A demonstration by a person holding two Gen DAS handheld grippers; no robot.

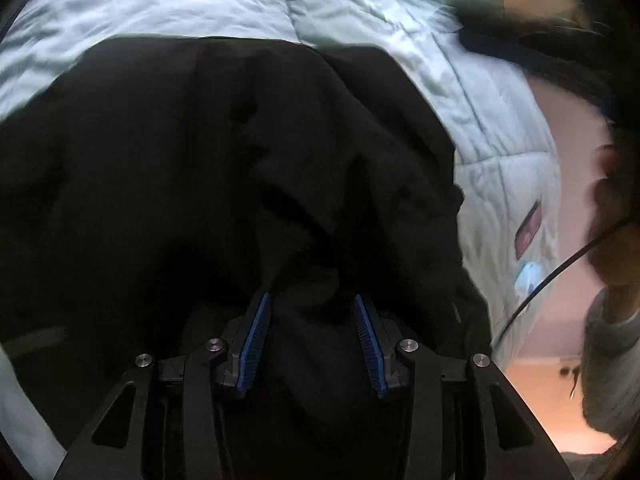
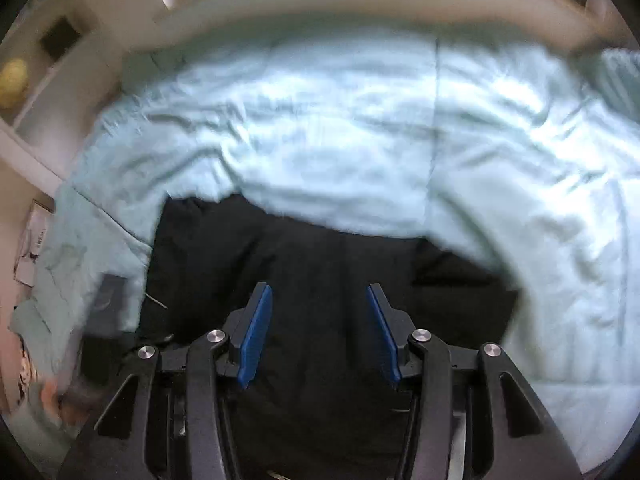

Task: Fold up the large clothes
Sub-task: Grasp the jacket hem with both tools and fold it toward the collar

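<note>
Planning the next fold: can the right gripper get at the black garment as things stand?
Probably yes. The right gripper points down at the black garment on the light blue quilt, its fingers apart and empty, with nothing between.

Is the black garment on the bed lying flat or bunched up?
Bunched up: the black garment shows heaped folds and creases on the light blue quilt.
</note>
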